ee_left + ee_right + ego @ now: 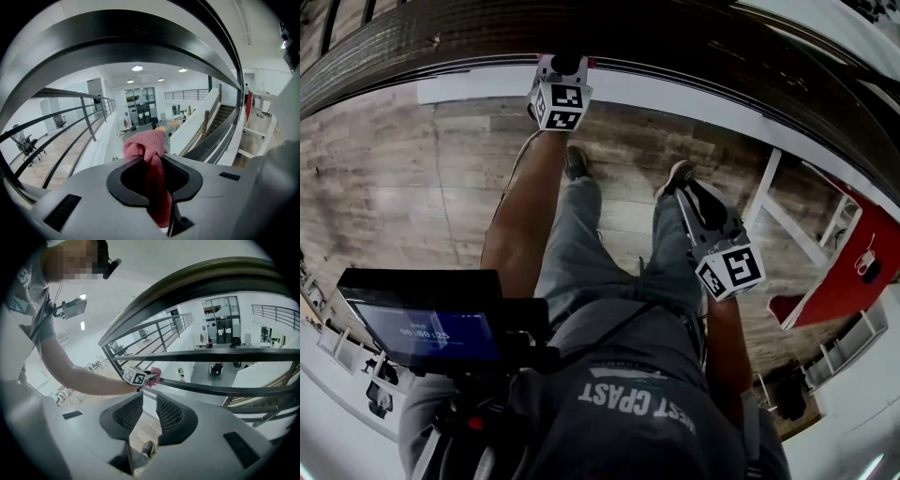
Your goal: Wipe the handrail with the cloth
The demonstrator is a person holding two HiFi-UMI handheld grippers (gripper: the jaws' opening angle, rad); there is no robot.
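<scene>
Left gripper (157,159) at handrail (694,56), cloth (146,146) pinched.
Red cloth bunches past the clenched jaws; right gripper (149,404) hangs back, jaws slightly apart, empty.

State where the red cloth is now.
In the left gripper view, centre: the red cloth is pinched in the left claw, beneath the dark handrail.

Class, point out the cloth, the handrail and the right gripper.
cloth (144,146): left gripper view, bunched top.
handrail (441,47): head view, wooden top surface.
right gripper (149,398): right gripper view, gap between jaw tips.
</scene>
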